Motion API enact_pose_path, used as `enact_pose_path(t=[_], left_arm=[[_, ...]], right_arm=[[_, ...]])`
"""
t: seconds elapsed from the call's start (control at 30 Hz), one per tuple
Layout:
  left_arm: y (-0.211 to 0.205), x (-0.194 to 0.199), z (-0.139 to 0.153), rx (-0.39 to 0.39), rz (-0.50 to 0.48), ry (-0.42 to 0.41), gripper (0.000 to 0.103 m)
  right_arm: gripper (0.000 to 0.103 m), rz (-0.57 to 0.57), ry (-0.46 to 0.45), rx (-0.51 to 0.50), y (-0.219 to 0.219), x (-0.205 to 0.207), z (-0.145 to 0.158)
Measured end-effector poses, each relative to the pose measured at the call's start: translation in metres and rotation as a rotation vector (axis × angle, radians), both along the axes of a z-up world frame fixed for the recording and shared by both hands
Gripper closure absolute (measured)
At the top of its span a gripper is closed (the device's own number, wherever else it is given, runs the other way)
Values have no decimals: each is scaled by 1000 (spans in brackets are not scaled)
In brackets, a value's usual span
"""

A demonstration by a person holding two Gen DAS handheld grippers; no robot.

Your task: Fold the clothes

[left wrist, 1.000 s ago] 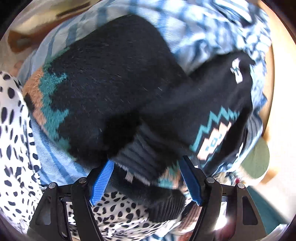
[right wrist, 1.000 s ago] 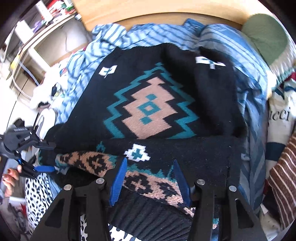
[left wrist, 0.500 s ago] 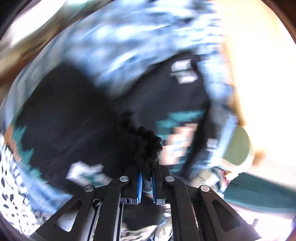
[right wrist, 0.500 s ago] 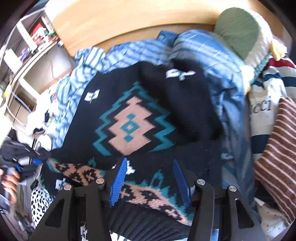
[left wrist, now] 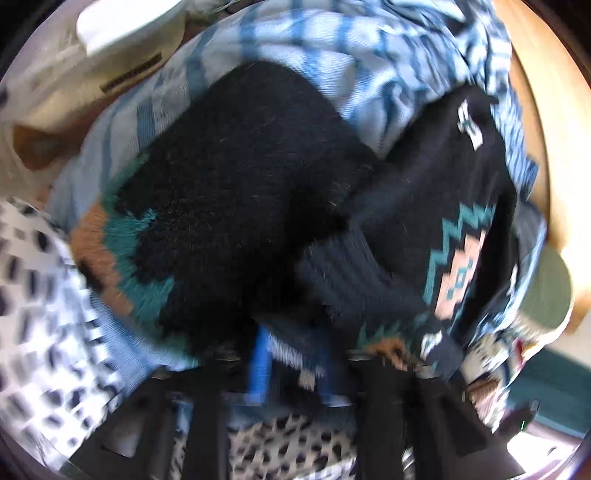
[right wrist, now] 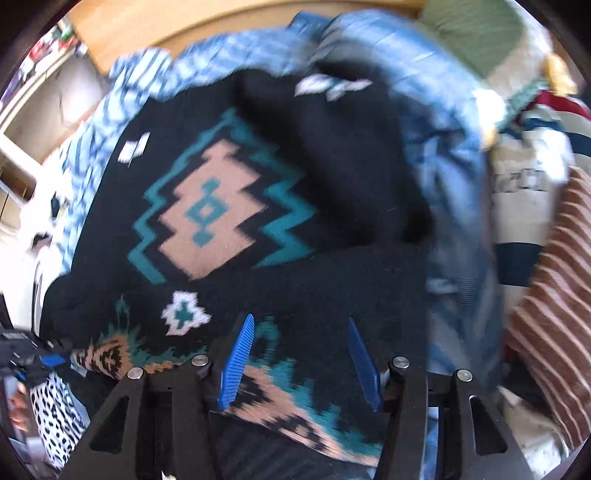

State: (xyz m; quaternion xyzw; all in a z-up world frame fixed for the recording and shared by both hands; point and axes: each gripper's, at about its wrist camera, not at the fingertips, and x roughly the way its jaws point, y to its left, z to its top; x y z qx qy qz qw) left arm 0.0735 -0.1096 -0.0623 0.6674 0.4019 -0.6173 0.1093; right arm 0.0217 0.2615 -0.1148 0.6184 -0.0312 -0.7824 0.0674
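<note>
Left wrist view: blurred by motion. Black patterned sweater point(left wrist: 258, 192) bunched close in front of the lens, spread over a blue striped bedcover point(left wrist: 332, 48). Left gripper point(left wrist: 291, 365) low in the picture, blue pads point(left wrist: 258, 365) partly apart with a ribbed cuff of the sweater lying between them — whether pinched or merely resting there, cannot tell through the blur. Spotted white-and-black fabric point(left wrist: 40, 332) along the left and bottom edges; wooden headboard point(left wrist: 546, 122) at the right.

Right wrist view: same sweater point(right wrist: 236, 206) lying across the striped bedcover point(right wrist: 454, 155), diamond motif in teal and tan facing up, one sleeve folded over near the bottom. Right gripper point(right wrist: 299, 363) spread wide, blue pads point(right wrist: 236, 363) hovering just over the patterned hem — nothing held. Striped brown cushion point(right wrist: 554, 317) at the right edge of the bed, green pillow point(right wrist: 476, 33) at the top right corner.
</note>
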Motion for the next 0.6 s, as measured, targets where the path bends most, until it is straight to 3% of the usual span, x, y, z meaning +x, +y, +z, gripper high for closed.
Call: enact_pose_path(t=[0.07,0.13,0.27,0.33,0.37,0.47,0.53,0.6], left_arm=[[8,-11,27,-38,-46,42,34],[27,-27,58,-76,-133,140,34],[68,-40,38,-96,-289,159,35],[89,-46,28,-106,-367,169,47],[99,-49,23,-111,-406,173,57],[130,-59,8,-127,-523,187,71],[151,-64,-2,-136,-600,194,72],[148,-46,-25,-128,-613,129,74]], right_arm=[[47,59,-34,-17,-20,-7,-12],[48,135,-62,-20,-45,-13,-22],[50,297,-148,-33,-87,-6,-29],[50,372,-155,-36,-101,6,-22],[50,388,-152,-42,-102,14,-18],[50,397,-119,-59,-96,36,-7],[50,356,-104,-117,-80,40,0],[51,306,-112,-162,-63,38,7]])
